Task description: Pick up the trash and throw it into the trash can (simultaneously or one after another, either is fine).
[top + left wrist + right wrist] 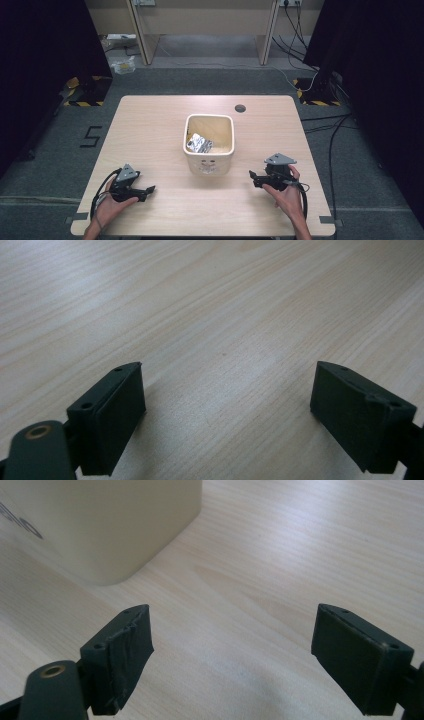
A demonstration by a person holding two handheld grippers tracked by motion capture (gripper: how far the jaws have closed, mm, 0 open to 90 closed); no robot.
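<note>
A pale wooden table (150, 125) stands on grey carpet, with black curtains at both sides and desk legs and cables beyond its far edge. At the table's middle sits a cream bin (209, 144), and a crumpled silver wrapper (199, 144) lies inside it, towards its left wall.

The left gripper (150, 190) rests low at the near left, its jaws spread wide with nothing between them — bare wood grain runs beneath it in the left gripper view. The right gripper (251, 175) sits at the near right, also wide and empty, pointing towards the bin; the right gripper view shows the bin's wall just ahead at its upper left.

Judging from this, the tidying looks finished or close to it: the wrapper is already in the bin, no other litter lies on the tabletop, and both hands sit apart from the bin — perhaps only a withdrawal is left.
</note>
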